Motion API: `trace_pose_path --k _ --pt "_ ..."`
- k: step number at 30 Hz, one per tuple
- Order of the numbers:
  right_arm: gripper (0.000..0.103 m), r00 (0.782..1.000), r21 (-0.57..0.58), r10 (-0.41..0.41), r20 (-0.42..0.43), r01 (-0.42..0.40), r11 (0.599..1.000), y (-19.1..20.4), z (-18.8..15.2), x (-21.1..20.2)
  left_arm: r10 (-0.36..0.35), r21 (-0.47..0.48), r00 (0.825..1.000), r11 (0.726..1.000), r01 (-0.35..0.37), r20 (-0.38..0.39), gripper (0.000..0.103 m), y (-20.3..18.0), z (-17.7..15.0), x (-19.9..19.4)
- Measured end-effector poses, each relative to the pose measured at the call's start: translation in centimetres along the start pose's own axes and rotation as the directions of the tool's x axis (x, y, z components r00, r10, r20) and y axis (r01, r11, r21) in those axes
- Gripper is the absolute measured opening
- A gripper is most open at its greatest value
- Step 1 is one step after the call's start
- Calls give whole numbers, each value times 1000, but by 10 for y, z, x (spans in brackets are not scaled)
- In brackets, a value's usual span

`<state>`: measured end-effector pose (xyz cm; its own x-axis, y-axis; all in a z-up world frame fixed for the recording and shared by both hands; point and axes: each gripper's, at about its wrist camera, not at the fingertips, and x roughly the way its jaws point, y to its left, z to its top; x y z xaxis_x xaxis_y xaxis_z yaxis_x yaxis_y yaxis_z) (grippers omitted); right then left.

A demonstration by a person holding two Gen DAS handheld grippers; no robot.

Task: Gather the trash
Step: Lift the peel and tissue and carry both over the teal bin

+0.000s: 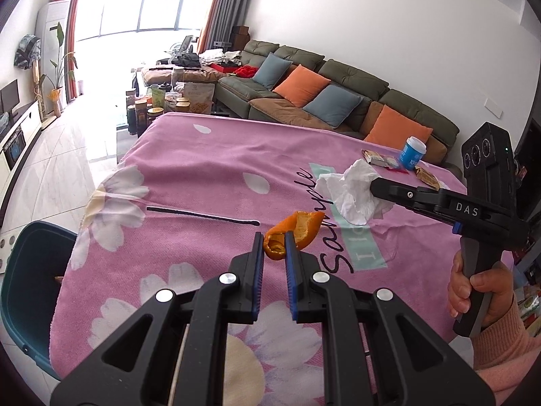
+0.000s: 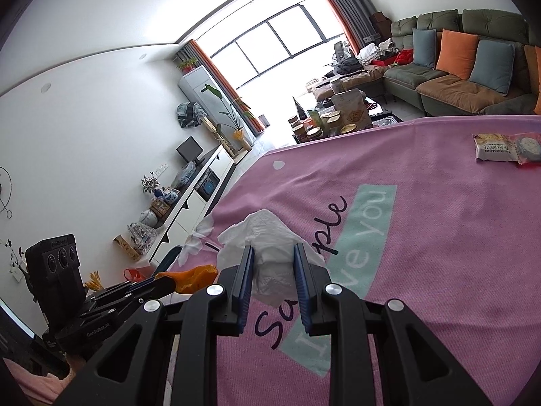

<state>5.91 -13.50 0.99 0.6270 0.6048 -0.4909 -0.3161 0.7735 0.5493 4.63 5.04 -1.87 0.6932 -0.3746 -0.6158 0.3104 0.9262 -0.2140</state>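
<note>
My left gripper (image 1: 274, 242) is shut on a curled piece of orange peel (image 1: 297, 233), held just above the pink flowered cloth (image 1: 203, 176) that covers the table. To its right, my right gripper (image 2: 273, 255) is shut on a crumpled white tissue (image 2: 267, 237), also lifted over the cloth. The same tissue (image 1: 351, 193) shows in the left wrist view at the tip of the right gripper (image 1: 373, 186), which a hand (image 1: 473, 291) in a pink sleeve holds. The peel (image 2: 192, 277) appears at lower left in the right wrist view.
A dark teal bin (image 1: 30, 291) stands on the floor at the table's left edge. A thin black stick (image 1: 203, 216) lies on the cloth. Snack wrappers (image 2: 503, 147) and a blue-and-white tub (image 1: 413, 153) sit at the far right. A sofa (image 1: 338, 94) stands behind.
</note>
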Motion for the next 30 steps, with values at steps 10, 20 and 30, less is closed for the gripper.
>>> trace_pose_path --k 10,20,30 --pt "22 1000 -14 24 -18 -25 1000 13 -4 9 34 -30 999 999 -33 15 12 16 -1 -10" --pt "22 999 -31 43 -32 -44 999 23 -5 17 61 -51 998 997 -60 30 13 28 -3 -20" --pt "22 997 -46 62 -49 -64 997 31 -4 26 86 -73 995 994 -83 41 13 38 -5 -28"
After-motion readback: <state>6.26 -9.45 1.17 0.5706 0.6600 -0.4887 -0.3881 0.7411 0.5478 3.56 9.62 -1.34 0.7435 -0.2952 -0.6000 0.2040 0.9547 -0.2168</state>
